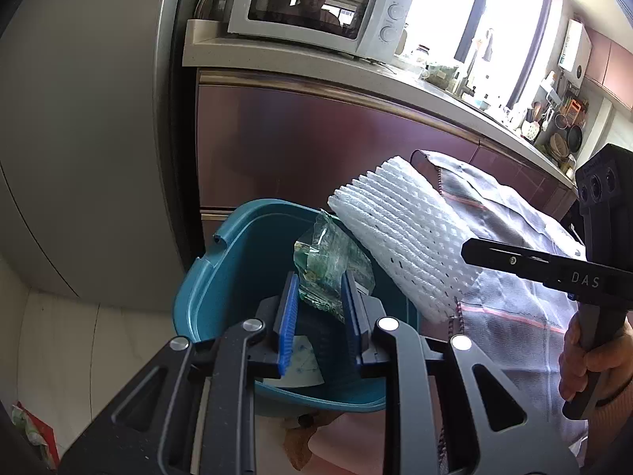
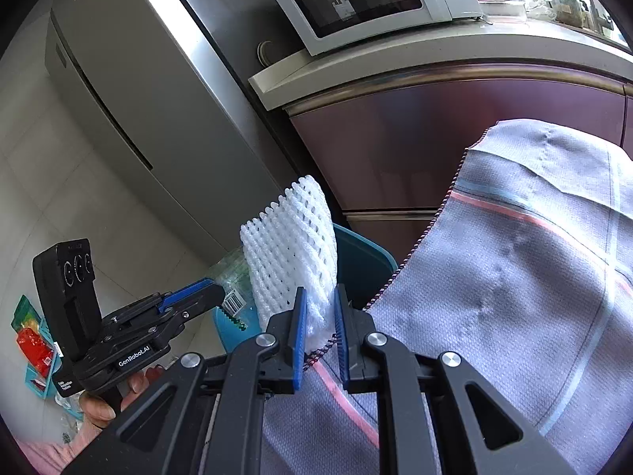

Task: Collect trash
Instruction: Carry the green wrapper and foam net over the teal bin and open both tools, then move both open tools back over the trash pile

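My left gripper [image 1: 316, 308] is shut on a crumpled clear plastic wrapper with green print [image 1: 330, 265] and holds it over a teal bin [image 1: 221, 277]. My right gripper [image 2: 318, 316] is shut on the lower end of a white foam net sleeve [image 2: 289, 253], which stands up beside the bin's rim [image 2: 364, 265]. In the left wrist view the foam sleeve [image 1: 399, 233] hangs over the bin's right edge, with the right gripper [image 1: 470, 253] behind it. The left gripper [image 2: 209, 295] and the wrapper [image 2: 233, 277] also show in the right wrist view. A paper scrap [image 1: 300, 364] lies in the bin.
A grey checked tablecloth [image 2: 514, 297] covers the table to the right. Maroon cabinets [image 1: 316, 138] with a white microwave [image 1: 316, 4] stand behind, a steel fridge [image 2: 138, 91] to the left. Colourful packets [image 2: 33, 340] lie on the tiled floor.
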{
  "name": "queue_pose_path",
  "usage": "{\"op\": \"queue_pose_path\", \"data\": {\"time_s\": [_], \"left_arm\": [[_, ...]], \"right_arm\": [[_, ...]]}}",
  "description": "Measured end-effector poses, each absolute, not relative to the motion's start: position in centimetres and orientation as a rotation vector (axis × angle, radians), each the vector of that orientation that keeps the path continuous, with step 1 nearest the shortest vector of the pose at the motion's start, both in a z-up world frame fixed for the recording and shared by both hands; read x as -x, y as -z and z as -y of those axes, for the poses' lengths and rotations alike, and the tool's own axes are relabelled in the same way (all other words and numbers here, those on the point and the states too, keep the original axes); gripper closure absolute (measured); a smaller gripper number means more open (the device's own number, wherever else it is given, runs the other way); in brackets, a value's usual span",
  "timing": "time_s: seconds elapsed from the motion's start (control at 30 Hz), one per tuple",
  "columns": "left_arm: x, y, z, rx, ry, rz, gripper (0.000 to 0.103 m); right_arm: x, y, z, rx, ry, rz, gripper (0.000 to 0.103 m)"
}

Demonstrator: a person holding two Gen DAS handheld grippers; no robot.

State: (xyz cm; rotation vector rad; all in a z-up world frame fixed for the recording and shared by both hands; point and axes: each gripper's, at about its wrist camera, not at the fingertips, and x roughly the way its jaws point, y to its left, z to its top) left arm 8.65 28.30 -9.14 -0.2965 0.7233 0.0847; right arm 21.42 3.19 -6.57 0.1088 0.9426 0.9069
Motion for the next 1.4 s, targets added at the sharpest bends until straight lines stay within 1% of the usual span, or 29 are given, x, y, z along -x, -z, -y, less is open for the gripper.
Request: {"op": "queue_pose_path", "data": {"time_s": [0.13, 0.23, 0.3, 0.37, 0.47, 0.53, 0.57, 0.9, 1.0, 1.07, 1.1, 1.3, 1.37, 1.4], "left_arm": [[-9.6, 10.1, -28.8, 0.295, -0.099, -0.746, 0.081], [-10.4, 10.9, -28.9, 0.300, -0.101, -0.764, 0.084], [-11.0, 11.5, -29.0, 0.296, -0.102, -0.777, 0.084], [-11.4, 11.9, -28.9, 0.292, -0.103, -0.788, 0.084], [-12.0, 12.6, -28.7, 0.293, -0.100, -0.803, 0.084], [-12.2, 12.9, -28.6, 0.293, -0.099, -0.809, 0.084], [-12.3, 12.9, -28.5, 0.293, -0.097, -0.809, 0.084], [-10.7, 11.1, -26.5, 0.272, -0.066, -0.753, 0.084], [-10.1, 9.9, -25.5, 0.258, -0.039, -0.719, 0.079], [-9.6, 9.0, -24.6, 0.247, -0.021, -0.694, 0.074], [-9.4, 8.6, -24.3, 0.242, -0.010, -0.682, 0.073], [-8.0, 5.9, -20.4, 0.194, 0.088, -0.609, 0.059], [-7.7, 5.2, -18.7, 0.173, 0.129, -0.589, 0.052], [-7.6, 4.9, -17.7, 0.161, 0.154, -0.580, 0.051]], "right_arm": [[-21.9, 7.4, -4.8, -0.080, -0.894, -0.972, 0.090], [-22.0, 8.0, -5.5, -0.066, -0.883, -0.990, 0.090], [-22.1, 8.3, -5.8, -0.060, -0.880, -1.004, 0.089], [-22.3, 8.4, -6.1, -0.058, -0.872, -1.016, 0.084], [-22.4, 8.4, -6.1, -0.058, -0.859, -1.019, 0.082], [-22.5, 8.5, -6.1, -0.060, -0.853, -1.017, 0.077], [-22.4, 8.5, -6.0, -0.061, -0.852, -1.014, 0.076], [-21.2, 7.7, -4.0, -0.068, -0.865, -0.960, 0.075], [-20.2, 6.8, -2.7, -0.073, -0.876, -0.927, 0.073], [-19.3, 6.1, -1.4, -0.075, -0.885, -0.900, 0.069], [-18.8, 5.7, -0.8, -0.074, -0.886, -0.883, 0.068], [-16.1, 3.5, 3.6, -0.061, -0.880, -0.787, 0.063], [-15.1, 3.0, 5.4, -0.063, -0.866, -0.759, 0.062], [-14.7, 2.8, 6.5, -0.065, -0.851, -0.747, 0.062]]}}
